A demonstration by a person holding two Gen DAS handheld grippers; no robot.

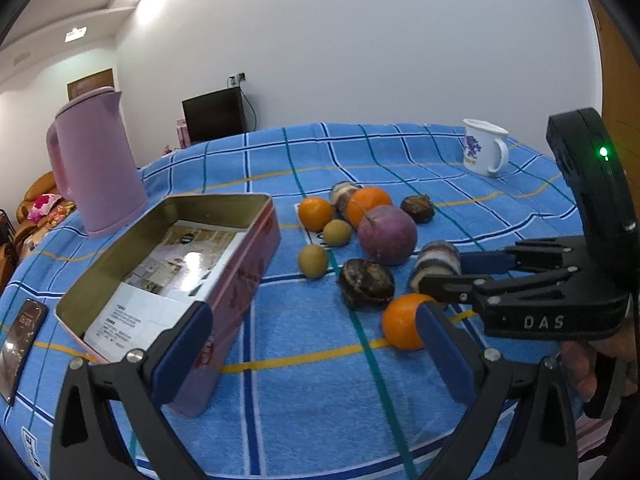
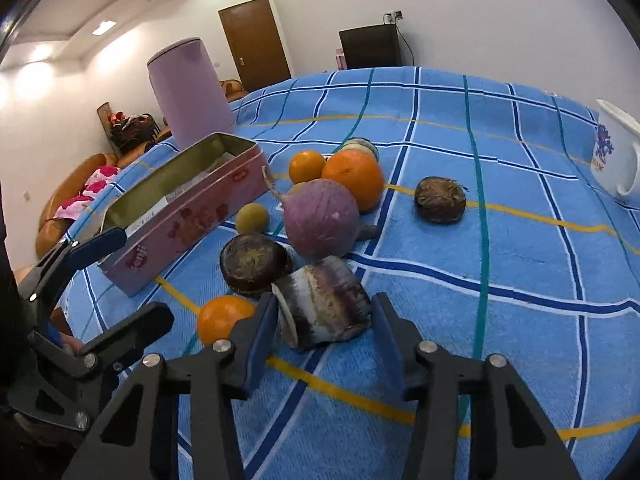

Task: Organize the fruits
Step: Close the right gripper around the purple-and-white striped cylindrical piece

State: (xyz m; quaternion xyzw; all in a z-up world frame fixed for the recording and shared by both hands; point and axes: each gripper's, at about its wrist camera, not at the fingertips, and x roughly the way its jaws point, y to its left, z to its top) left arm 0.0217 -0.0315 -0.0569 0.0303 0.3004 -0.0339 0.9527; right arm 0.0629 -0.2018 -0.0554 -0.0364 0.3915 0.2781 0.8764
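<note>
A table covered with a blue checked cloth carries a heap of fruit and vegetables near its middle. An open pink tin box lies toward the left edge, a printed leaflet inside it, with a pink kettle just behind it. A white mug stands near the far right edge.

The right gripper sits low at the near side of the heap, its jaws apart on either side of a purple-and-white cut stalk piece — the blue pads are close to its ends, but I cannot tell whether they touch it. The piece lies on the cloth.

Just left of it is a small orange, and behind that a dark brown round bulb. A large purple turnip sits behind the stalk piece, with a bigger orange and another small orange farther back. A yellow-green fruit lies near the tin's long side. A second dark bulb lies apart toward the right.

The left gripper hovers over the near edge of the table, jaws wide apart and holding nothing — one pad in front of the tin's near corner, the other beside the small orange.
</note>
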